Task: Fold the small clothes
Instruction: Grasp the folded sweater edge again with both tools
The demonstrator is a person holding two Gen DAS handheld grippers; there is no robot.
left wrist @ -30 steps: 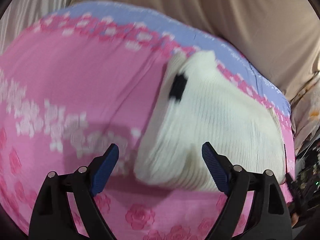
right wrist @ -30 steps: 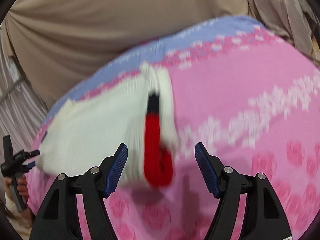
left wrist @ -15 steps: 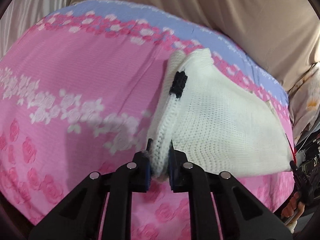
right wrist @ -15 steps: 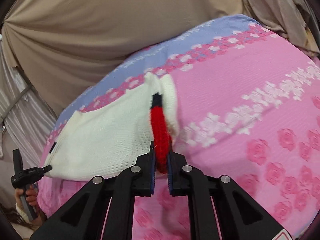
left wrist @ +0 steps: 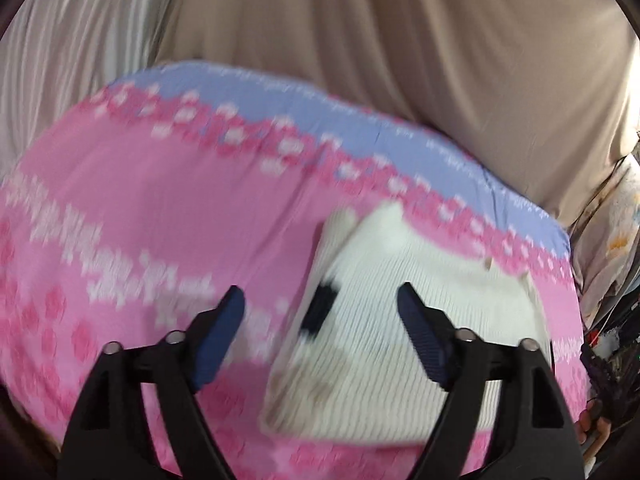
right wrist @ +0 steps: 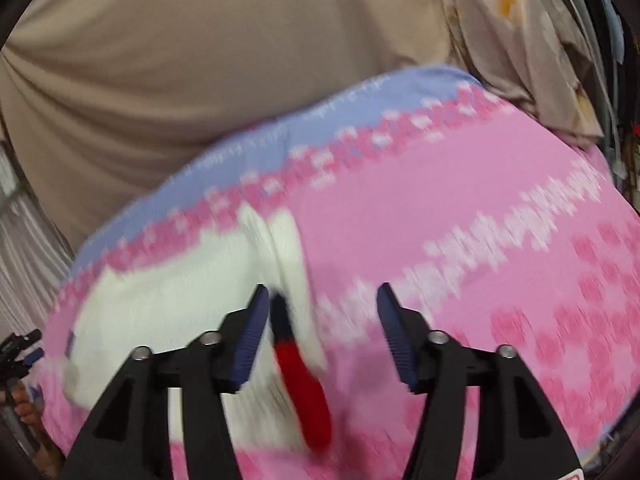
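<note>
A small white knit garment (left wrist: 384, 320) with a black patch lies on the pink flowered bedsheet (left wrist: 160, 208). My left gripper (left wrist: 320, 312) is open, its jaws to either side of the garment's left edge, just above it. In the right wrist view the same garment (right wrist: 168, 312) shows a red and black trim strip (right wrist: 300, 376) along its right edge. My right gripper (right wrist: 322, 308) is open over that edge, the trim lying near its left finger (right wrist: 252, 332). Both views are motion-blurred.
The sheet has a lilac band (left wrist: 360, 120) at the far edge, backed by a beige curtain (left wrist: 400, 40). Patterned fabric (right wrist: 520, 32) hangs at the right. A person's hand with a device (right wrist: 20, 360) is at the bed's left side.
Both grippers were shut on the garment's edges half a second ago; now both have opened and let go. The garment lies flatter on the sheet and the cameras have pulled back a little.
</note>
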